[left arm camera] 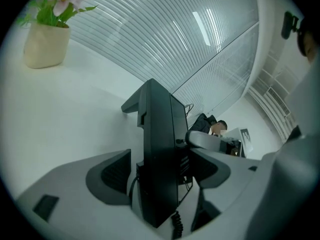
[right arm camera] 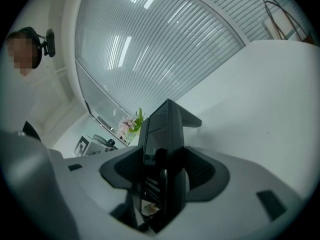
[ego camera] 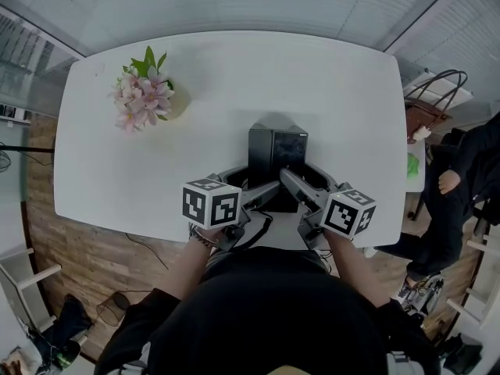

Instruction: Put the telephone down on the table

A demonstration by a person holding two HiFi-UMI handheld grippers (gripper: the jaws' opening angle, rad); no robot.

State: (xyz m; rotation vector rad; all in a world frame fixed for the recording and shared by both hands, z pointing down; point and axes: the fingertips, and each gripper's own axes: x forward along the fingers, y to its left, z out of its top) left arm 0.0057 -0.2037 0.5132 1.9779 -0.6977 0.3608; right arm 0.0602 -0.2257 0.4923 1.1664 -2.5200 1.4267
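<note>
A: What is the left hand-held gripper [left arm camera: 160,156] doing?
B: It is released. Its jaws stand spread to either side of the black telephone [left arm camera: 157,129]. A gap shows between the telephone's side and the pad at the left of that view. A coiled cord [left arm camera: 176,225] hangs at the telephone's near end, low between the jaws.
A: And the right hand-held gripper [right arm camera: 164,156]?
B: Its jaws flank the telephone too, spread wide. The pads sit so close to both sides that I can see no gap. Nothing looks squeezed, though, so I read it as probably released as well.
A: Where is the telephone, then?
B: Between the two hand-held grippers, which come at its near end from the left and from the right. In the head view it stands upright on the white surface [ego camera: 328,76], close to the near edge. A foot juts out at its far end.
A: Any containers?
B: One pale pot [ego camera: 179,101], well ahead of the left hand-held gripper and off to its left, towards the far left corner of the surface. It holds pink flowers [ego camera: 142,98] with green leaves.
A: Anything past the right hand-held gripper?
B: Beyond the edge of the surface, ahead and to its right, there is a brown bag [ego camera: 426,117] with dark looped handles. I cannot make out what is in it. Nearer, on the same side, is a person [ego camera: 461,186] in dark clothes.
</note>
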